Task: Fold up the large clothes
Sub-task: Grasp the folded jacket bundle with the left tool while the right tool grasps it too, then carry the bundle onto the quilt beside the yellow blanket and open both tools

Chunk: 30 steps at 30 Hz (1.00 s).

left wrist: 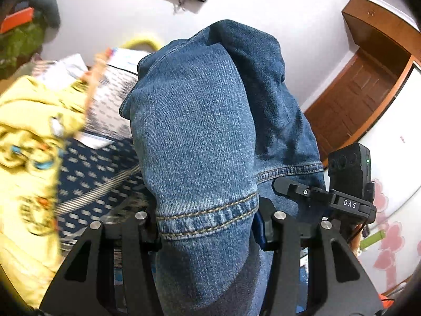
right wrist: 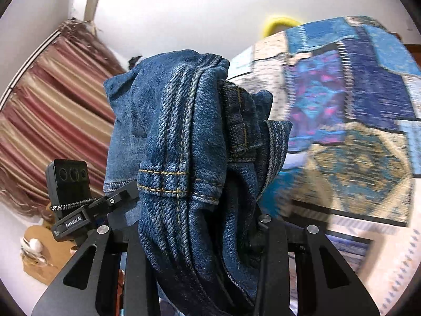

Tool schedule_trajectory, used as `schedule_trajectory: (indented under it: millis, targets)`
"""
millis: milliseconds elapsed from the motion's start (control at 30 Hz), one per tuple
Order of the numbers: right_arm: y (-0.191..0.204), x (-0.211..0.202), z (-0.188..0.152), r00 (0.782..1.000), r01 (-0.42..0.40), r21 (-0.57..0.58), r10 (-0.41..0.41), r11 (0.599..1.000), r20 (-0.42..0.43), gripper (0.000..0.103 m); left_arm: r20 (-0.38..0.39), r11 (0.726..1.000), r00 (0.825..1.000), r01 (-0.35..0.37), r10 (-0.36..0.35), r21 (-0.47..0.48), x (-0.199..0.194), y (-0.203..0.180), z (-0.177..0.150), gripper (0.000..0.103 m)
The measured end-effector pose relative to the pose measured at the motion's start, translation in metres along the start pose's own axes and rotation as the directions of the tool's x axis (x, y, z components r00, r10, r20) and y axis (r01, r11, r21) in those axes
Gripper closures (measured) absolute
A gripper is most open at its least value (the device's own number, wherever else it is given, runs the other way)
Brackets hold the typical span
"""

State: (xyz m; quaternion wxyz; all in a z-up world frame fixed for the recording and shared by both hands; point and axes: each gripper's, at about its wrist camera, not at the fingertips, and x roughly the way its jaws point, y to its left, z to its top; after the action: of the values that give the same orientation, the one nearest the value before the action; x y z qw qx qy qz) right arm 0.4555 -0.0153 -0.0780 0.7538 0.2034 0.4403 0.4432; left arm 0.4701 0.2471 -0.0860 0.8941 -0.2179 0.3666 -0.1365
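A pair of blue denim jeans [left wrist: 194, 137] fills the middle of the left wrist view, a stitched hem bunched between the fingers. My left gripper [left wrist: 208, 234] is shut on that hem and holds it up toward the wall. In the right wrist view the jeans [right wrist: 184, 137] show a hem and thick seams. My right gripper [right wrist: 200, 231] is shut on this bunched denim, also raised. The other gripper's body [left wrist: 350, 173] shows close at the right of the left view, and at the left of the right view [right wrist: 71, 192]. Fingertips are hidden by cloth.
A yellow printed garment [left wrist: 29, 158] lies at the left on a dark blue patterned bedcover [left wrist: 100, 163]. A patchwork blue bedspread [right wrist: 350, 121] is at the right. A wooden door [left wrist: 355, 97], striped curtains [right wrist: 52, 121] and a white wall surround the bed.
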Motion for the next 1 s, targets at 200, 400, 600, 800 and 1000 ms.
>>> schedule_trajectory:
  millis: [200,400,600,800,1000]
  targets:
    - [0.008,0.066,-0.002,0.999,-0.034,0.017,0.035,0.999,-0.041,0.070,-0.026,0.998,0.998,-0.058,0.057,-0.038,-0.006,0.062,0.005,0.053]
    - [-0.016,0.128,-0.011,0.992,0.027,0.062,-0.020,0.998,-0.123,0.070,-0.125,0.987,0.991,-0.074,0.056,-0.140,0.035,0.134,-0.012,0.053]
    - [-0.036,0.165,-0.033,0.958,0.155,0.036,-0.141,0.987,-0.249,0.070,-0.250,0.971,0.967,-0.108,0.052,-0.214,0.089,0.191,-0.047,0.042]
    - [-0.033,0.153,-0.038,0.948,0.194,-0.049,-0.200,0.980,-0.247,0.065,-0.227,0.972,0.967,-0.154,0.112,-0.176,0.080,0.197,-0.057,0.027]
    - [-0.020,0.132,-0.048,0.914,0.347,-0.185,-0.376,0.920,-0.154,0.031,-0.161,0.927,0.913,-0.374,0.375,0.040,0.053,0.152,-0.068,0.015]
